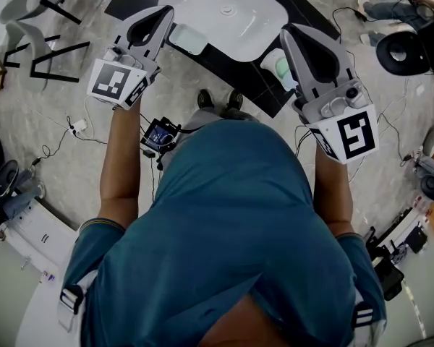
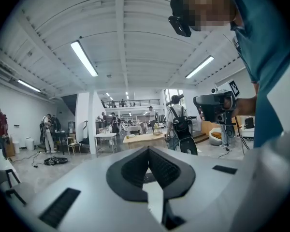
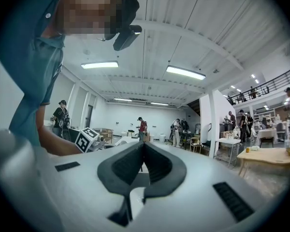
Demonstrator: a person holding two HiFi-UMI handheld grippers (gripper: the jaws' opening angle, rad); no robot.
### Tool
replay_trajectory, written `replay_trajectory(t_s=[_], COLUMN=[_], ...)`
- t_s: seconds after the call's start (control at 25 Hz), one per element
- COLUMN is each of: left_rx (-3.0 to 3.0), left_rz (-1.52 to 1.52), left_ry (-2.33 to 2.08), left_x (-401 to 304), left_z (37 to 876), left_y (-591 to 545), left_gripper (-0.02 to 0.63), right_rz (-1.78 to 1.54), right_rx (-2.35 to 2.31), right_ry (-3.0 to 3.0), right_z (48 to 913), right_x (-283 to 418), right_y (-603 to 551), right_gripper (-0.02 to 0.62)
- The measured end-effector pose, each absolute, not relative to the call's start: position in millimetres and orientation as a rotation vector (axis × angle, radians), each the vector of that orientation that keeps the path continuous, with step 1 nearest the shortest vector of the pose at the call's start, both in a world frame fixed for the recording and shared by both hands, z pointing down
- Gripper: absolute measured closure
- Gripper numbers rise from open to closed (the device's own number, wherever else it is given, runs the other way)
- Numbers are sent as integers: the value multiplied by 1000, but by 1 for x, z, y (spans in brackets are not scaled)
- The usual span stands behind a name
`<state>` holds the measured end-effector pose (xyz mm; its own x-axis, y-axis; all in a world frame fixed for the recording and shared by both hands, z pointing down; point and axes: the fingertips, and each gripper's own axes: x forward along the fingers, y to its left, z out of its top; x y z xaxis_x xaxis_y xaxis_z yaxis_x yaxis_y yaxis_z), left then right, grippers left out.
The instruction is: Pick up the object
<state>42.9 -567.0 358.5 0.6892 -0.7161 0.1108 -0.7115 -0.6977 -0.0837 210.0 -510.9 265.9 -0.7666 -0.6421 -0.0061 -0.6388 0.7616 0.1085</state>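
Note:
In the head view, a person holds both grippers out in front at chest height. My left gripper [image 1: 160, 14] is shut with nothing between its pads; the left gripper view shows the jaws [image 2: 148, 152] meeting, with only the hall beyond them. My right gripper [image 1: 290, 35] is also shut and empty, its jaws [image 3: 144, 146] pressed together. Below the grippers stands a black table [image 1: 254, 87] with a large white basin-shaped object [image 1: 224, 11], a pale flat piece [image 1: 189, 39] and a small green-and-white object [image 1: 278, 66]. Neither gripper touches any of these.
Cables and a power plug [image 1: 77, 128] lie on the floor at the left. Black frames [image 1: 54, 56] stand at the upper left. A round black object [image 1: 403, 52] sits at the upper right. Other people and tables [image 2: 140, 138] stand far off in the hall.

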Motion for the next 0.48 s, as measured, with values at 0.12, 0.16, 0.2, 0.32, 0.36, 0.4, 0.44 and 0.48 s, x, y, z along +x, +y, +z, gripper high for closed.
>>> replay_trajectory(t_s=[0.12,0.16,0.2,0.32,0.36,0.4,0.44,0.48], left_rx=[-2870,-2874,-2878,-2893,-2898,-2904,-2910,-2916], left_rz=[-243,-255,-267,-300,-310,-321,-333,-345], left_ry=[1208,1208,1206,1192,1186,1181,1176,1169], left_x=[45,45,46,49,50,51,52,53], left_z=[368,372,375,386,390,394,398,402], left_y=[-569,-570,-570,-571,-572,-572,-573,-574], left_gripper=[603,603,602,601,601,601,601,601], right_rz=[-155,-154,-153,-148,-147,-146,-145,-144], right_rx=[1067,1068,1070,1077,1079,1081,1082,1084], right_ry=[-2918,-2918,-2918,-2916,-2916,-2915,-2915,-2915], right_z=[266,266,266,268,268,269,269,270], right_x=[213,214,215,218,219,219,220,220], right_y=[-511,-511,-510,-509,-509,-509,-508,-509], right_gripper=[581,581,581,581,581,581,581,581])
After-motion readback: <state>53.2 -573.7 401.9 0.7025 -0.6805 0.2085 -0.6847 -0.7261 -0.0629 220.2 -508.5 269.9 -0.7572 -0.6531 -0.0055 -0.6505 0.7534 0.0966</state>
